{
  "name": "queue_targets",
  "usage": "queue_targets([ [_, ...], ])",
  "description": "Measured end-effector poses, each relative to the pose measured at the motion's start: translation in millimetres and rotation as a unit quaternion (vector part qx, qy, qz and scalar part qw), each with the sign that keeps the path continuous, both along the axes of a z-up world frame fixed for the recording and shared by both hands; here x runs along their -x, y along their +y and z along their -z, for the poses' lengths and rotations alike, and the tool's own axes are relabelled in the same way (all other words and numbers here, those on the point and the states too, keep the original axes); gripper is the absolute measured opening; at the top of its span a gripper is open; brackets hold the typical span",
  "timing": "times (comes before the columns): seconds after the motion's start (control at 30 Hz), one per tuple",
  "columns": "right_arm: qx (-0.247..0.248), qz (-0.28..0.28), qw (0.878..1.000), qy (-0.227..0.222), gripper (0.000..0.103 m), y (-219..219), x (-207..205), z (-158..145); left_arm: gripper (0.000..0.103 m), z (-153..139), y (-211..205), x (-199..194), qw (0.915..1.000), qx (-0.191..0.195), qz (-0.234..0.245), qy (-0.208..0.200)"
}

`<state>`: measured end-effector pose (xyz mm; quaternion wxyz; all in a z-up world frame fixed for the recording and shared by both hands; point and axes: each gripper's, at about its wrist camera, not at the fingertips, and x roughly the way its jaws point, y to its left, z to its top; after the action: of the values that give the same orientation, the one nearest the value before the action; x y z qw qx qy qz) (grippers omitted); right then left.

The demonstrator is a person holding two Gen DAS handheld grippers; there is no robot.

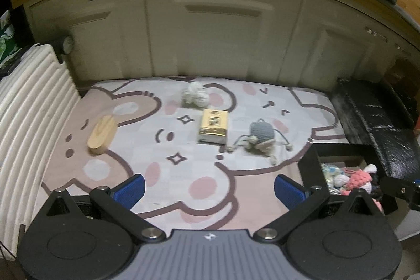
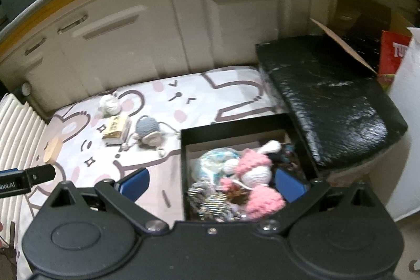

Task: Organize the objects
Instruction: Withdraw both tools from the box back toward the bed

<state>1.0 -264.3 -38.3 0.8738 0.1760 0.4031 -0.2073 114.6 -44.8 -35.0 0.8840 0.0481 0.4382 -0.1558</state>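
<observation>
Both my left gripper (image 1: 209,188) and right gripper (image 2: 212,181) are spread wide, holding nothing; black box (image 2: 236,126) between my right fingers is already stuffed with toys; tissue pack (image 1: 213,129), grey knit toy (image 1: 261,134), white yarn ball (image 1: 195,94) and wooden piece (image 1: 101,134) sit ahead of my left fingers, so roughly halfway I'd guess.

Partial white lettering "obot.AI" shows on the left gripper (image 2: 26,179) body at the frame edge. A red box (image 2: 393,54) carries white letters "TU", cut off. The yellow packet (image 1: 213,125) print is too blurred to read.

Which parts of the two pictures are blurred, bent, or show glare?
Left wrist view: cabinet doors bow from fisheye; the mat is fairly sharp. Right wrist view: soft throughout, pink knitted toy smeared, glare streaks on the black wrapped block.
</observation>
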Motion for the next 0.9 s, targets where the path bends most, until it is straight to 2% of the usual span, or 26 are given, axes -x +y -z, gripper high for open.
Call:
queue_targets([
  [0.4,0.001,-0.034,0.999,-0.004,0.103,30,-26,0,0.103,2,30,-8,0.9998,-0.005,-0.017,-0.007],
  [0.67,0.001,-0.039,0.999,-0.006,0.103,37,-37,4,0.103,3,37,-13,0.9998,-0.003,-0.011,-0.014],
  [0.9,-0.013,-0.039,0.999,-0.031,0.103,35,-42,8,0.103,6,39,-21,0.9995,-0.013,-0.017,-0.025],
])
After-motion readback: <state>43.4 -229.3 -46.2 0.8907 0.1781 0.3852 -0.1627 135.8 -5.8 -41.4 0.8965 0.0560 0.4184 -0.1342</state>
